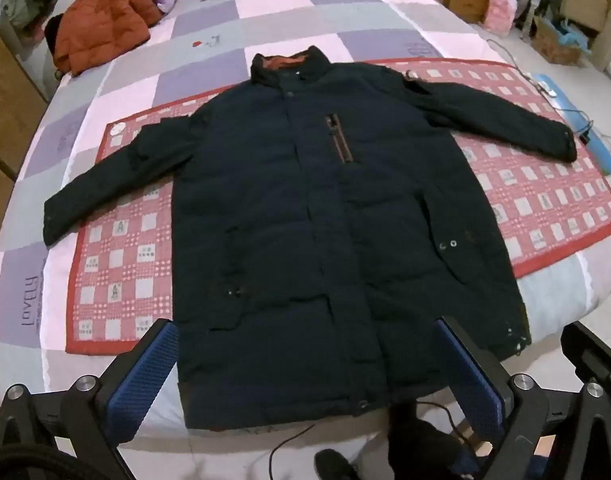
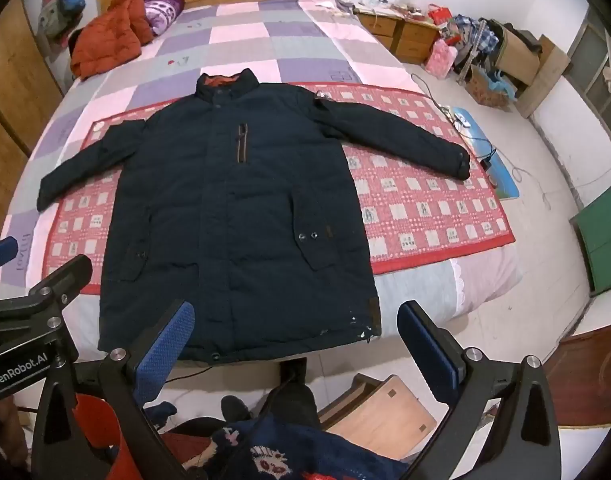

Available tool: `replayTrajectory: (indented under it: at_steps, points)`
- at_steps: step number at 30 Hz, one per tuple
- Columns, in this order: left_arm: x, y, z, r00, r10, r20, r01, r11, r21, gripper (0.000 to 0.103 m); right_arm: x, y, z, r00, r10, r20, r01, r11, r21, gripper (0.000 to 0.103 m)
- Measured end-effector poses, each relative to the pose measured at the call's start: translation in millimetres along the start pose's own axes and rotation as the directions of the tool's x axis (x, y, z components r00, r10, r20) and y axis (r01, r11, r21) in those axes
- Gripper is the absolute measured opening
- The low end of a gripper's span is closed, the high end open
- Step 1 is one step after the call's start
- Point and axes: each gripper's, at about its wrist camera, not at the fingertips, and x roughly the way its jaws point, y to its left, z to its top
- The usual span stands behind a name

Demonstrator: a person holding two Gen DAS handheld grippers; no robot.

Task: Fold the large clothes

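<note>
A large dark navy padded coat (image 1: 313,208) lies flat and face up on the bed, collar toward the headboard, both sleeves spread out to the sides. It also shows in the right wrist view (image 2: 233,216). My left gripper (image 1: 305,344) is open and empty, held above the coat's hem. My right gripper (image 2: 297,324) is open and empty, held near the hem's right corner, above the foot of the bed. Part of the left gripper (image 2: 45,304) shows at the left of the right wrist view.
A red patterned mat (image 2: 425,200) lies under the coat on the checked quilt (image 2: 245,40). An orange jacket (image 2: 105,36) and a purple pillow (image 2: 163,12) sit by the headboard. Cables and a blue board (image 2: 501,172) lie on the floor at right; a wooden stool (image 2: 385,412) stands below.
</note>
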Motion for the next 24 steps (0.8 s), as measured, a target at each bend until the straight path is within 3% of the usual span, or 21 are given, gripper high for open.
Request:
replayTrajectory:
  at_steps: [24]
  points:
    - [0.3,0.8,-0.1,1.0,-0.015,-0.004,0.015,1.0,-0.005,0.103,2.1,3.8,0.3,1.0,0.004,-0.002,-0.004,1.0,0.002,0.103]
